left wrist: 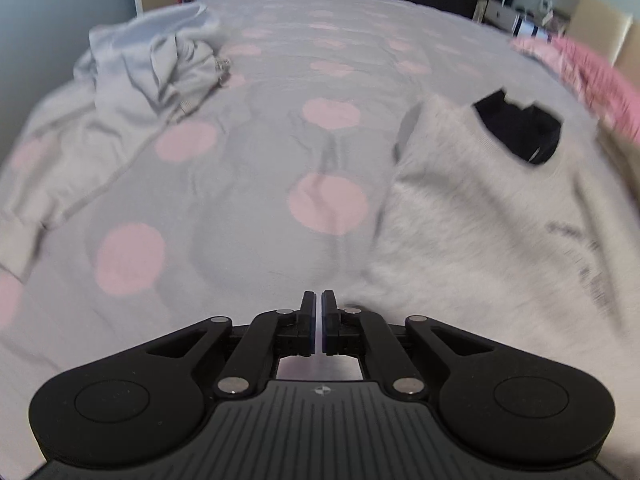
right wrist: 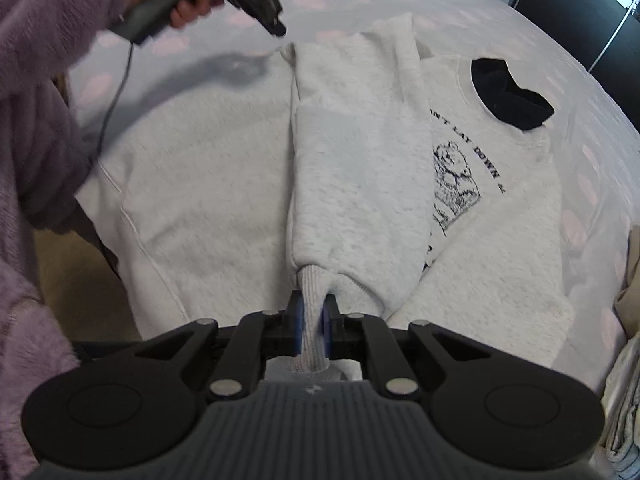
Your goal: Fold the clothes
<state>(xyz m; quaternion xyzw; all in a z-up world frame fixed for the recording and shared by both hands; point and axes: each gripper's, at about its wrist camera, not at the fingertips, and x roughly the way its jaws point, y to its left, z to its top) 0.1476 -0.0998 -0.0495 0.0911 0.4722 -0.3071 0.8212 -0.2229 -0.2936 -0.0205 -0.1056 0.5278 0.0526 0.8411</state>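
A light grey sweatshirt (right wrist: pixel 208 184) lies flat on the bed, with a black neck opening (right wrist: pixel 508 96) and a dark bear print (right wrist: pixel 456 184) on its chest. One sleeve (right wrist: pixel 356 168) is stretched across its front towards the camera. My right gripper (right wrist: pixel 314 306) is shut on that sleeve's ribbed cuff (right wrist: pixel 312 292). In the left wrist view the same sweatshirt (left wrist: pixel 480 220) fills the right side, and its edge lies just beside my left gripper (left wrist: pixel 318 300). That gripper's jaws are together with nothing between them. A hand holds the left gripper (right wrist: pixel 272 20) just above the sweatshirt's far corner.
The bed cover (left wrist: pixel 256 184) is grey with pink dots. A second pale grey garment (left wrist: pixel 152 76) lies crumpled at the far left, and a pink garment (left wrist: pixel 592 80) at the far right. A person's purple fuzzy sleeve (right wrist: pixel 40 100) fills the left. Folded clothes (right wrist: pixel 628 380) are stacked at the right edge.
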